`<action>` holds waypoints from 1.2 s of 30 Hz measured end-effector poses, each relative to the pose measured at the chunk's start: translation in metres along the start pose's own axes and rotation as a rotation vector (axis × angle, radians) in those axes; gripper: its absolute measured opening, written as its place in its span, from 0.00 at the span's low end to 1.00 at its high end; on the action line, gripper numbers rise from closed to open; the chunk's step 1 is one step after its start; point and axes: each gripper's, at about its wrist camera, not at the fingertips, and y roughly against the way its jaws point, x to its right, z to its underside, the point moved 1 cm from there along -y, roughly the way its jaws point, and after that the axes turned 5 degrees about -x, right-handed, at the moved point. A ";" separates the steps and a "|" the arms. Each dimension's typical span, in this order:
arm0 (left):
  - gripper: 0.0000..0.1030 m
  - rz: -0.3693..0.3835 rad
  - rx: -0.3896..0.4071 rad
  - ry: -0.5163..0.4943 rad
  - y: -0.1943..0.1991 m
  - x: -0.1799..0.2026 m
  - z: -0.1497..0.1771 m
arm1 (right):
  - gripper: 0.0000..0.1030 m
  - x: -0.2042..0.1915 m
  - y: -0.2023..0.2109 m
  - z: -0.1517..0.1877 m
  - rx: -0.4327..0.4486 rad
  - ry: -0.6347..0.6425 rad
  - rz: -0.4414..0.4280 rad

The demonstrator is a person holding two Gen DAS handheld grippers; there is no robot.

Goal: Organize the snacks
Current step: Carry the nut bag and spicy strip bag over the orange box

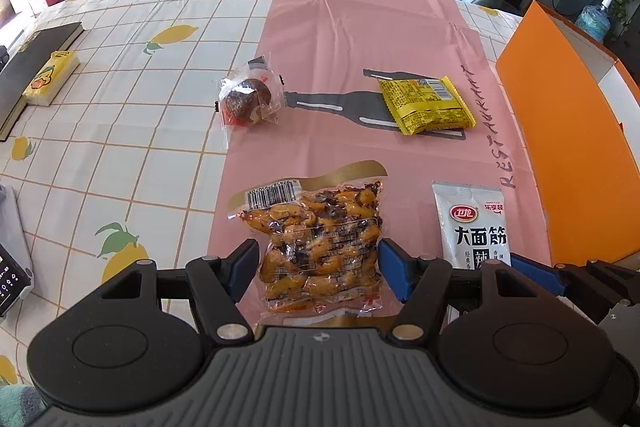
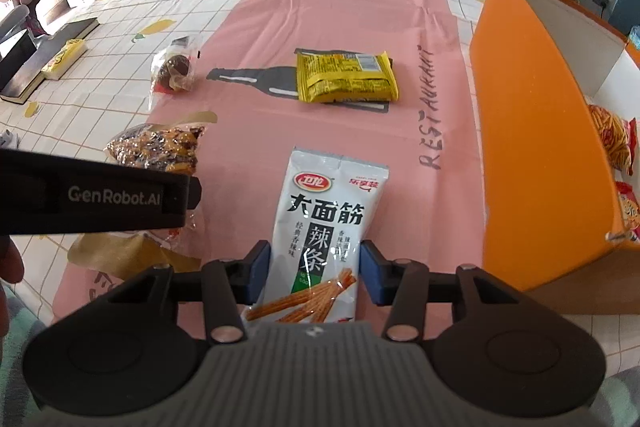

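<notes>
Pink matting [image 1: 340, 39] covered the table. Left gripper [image 1: 318, 269] straddled the nut pack [image 1: 320, 243], right gripper [image 2: 314, 273] the white pouch [image 2: 328, 219], jaws apparently unclenched; squeeze squarely, then lift toward the orange box [image 2: 536, 147] on the right.

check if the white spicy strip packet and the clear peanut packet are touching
Apart. In the left wrist view, a strip of bare pink mat shows between the clear peanut packet and the white spicy strip packet.

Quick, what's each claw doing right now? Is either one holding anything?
Left gripper: open, jaws either side of the clear peanut pack, not clamped.
Right gripper: open around the white spicy-strip packet, not clamped.
</notes>
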 end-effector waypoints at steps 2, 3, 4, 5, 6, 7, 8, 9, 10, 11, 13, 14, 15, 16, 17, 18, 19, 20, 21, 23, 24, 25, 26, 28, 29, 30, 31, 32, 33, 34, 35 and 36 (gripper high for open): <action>0.73 0.008 0.009 0.006 0.006 0.000 -0.001 | 0.45 0.003 0.006 -0.003 0.012 0.004 -0.009; 0.73 0.010 0.014 0.007 0.009 0.001 -0.001 | 0.45 0.005 0.009 -0.005 0.019 0.010 -0.012; 0.73 0.011 0.021 0.007 0.012 0.002 -0.001 | 0.45 0.006 0.013 -0.007 0.026 0.017 -0.016; 0.73 0.012 0.028 0.006 0.016 0.003 -0.002 | 0.45 0.007 0.017 -0.009 0.035 0.025 -0.022; 0.73 0.014 0.035 0.006 0.020 0.004 -0.002 | 0.45 0.009 0.022 -0.011 0.041 0.030 -0.031; 0.73 0.017 0.042 0.006 0.024 0.006 -0.003 | 0.45 0.010 0.026 -0.013 0.047 0.035 -0.040; 0.73 0.021 0.048 0.006 0.028 0.008 -0.003 | 0.45 0.013 0.031 -0.016 0.056 0.041 -0.051; 0.73 0.025 0.056 0.004 0.033 0.010 -0.003 | 0.45 0.015 0.036 -0.018 0.065 0.046 -0.059; 0.73 0.032 0.066 0.008 0.038 0.011 -0.004 | 0.45 0.017 0.042 -0.020 0.074 0.050 -0.068; 0.73 0.040 0.075 0.009 0.043 0.013 -0.005 | 0.45 0.019 0.047 -0.022 0.080 0.057 -0.077; 0.73 0.049 0.094 0.001 0.053 0.019 -0.006 | 0.44 0.025 0.056 -0.023 0.093 0.063 -0.097; 0.73 0.052 0.103 -0.003 0.058 0.021 -0.006 | 0.44 0.029 0.062 -0.024 0.101 0.063 -0.105; 0.73 0.055 0.108 -0.006 0.062 0.023 -0.007 | 0.44 0.033 0.066 -0.024 0.109 0.063 -0.109; 0.73 0.060 0.115 -0.013 0.066 0.026 -0.008 | 0.44 0.038 0.072 -0.023 0.119 0.063 -0.111; 0.73 0.066 0.123 -0.022 0.070 0.030 -0.009 | 0.44 0.044 0.077 -0.023 0.129 0.062 -0.109; 0.73 0.070 0.131 -0.034 0.074 0.036 -0.011 | 0.44 0.050 0.083 -0.023 0.138 0.061 -0.108; 0.73 0.071 0.138 -0.046 0.077 0.041 -0.013 | 0.44 0.057 0.089 -0.023 0.147 0.059 -0.108; 0.73 0.075 0.145 -0.063 0.080 0.048 -0.016 | 0.45 0.064 0.094 -0.023 0.156 0.055 -0.109; 0.73 0.081 0.152 -0.081 0.084 0.055 -0.019 | 0.45 0.072 0.100 -0.024 0.164 0.049 -0.109; 0.73 0.102 0.162 -0.119 0.090 0.072 -0.023 | 0.45 0.089 0.113 -0.025 0.179 0.038 -0.106; 0.73 0.116 0.166 -0.141 0.093 0.081 -0.026 | 0.45 0.099 0.119 -0.026 0.185 0.034 -0.101; 0.73 0.131 0.169 -0.162 0.095 0.090 -0.027 | 0.45 0.108 0.125 -0.027 0.191 0.030 -0.095; 0.73 0.145 0.170 -0.183 0.097 0.100 -0.029 | 0.45 0.118 0.130 -0.026 0.195 0.025 -0.088; 0.73 0.171 0.171 -0.230 0.099 0.119 -0.032 | 0.45 0.138 0.137 -0.026 0.199 0.011 -0.079; 0.73 0.181 0.171 -0.254 0.099 0.128 -0.034 | 0.45 0.150 0.141 -0.026 0.199 0.000 -0.075; 0.73 0.189 0.172 -0.276 0.099 0.137 -0.036 | 0.45 0.160 0.142 -0.026 0.197 -0.006 -0.068; 0.73 0.197 0.171 -0.303 0.097 0.148 -0.039 | 0.45 0.172 0.143 -0.025 0.195 -0.012 -0.057; 0.73 0.204 0.171 -0.324 0.096 0.156 -0.042 | 0.45 0.182 0.143 -0.026 0.192 -0.016 -0.046; 0.73 0.213 0.170 -0.348 0.095 0.167 -0.045 | 0.45 0.193 0.143 -0.027 0.188 -0.018 -0.037; 0.73 0.220 0.168 -0.372 0.093 0.177 -0.048 | 0.45 0.203 0.141 -0.028 0.181 -0.021 -0.029; 0.73 0.228 0.166 -0.399 0.091 0.187 -0.052 | 0.45 0.211 0.139 -0.029 0.173 -0.022 -0.023; 0.73 0.234 0.163 -0.433 0.089 0.199 -0.055 | 0.45 0.220 0.138 -0.031 0.164 -0.023 -0.019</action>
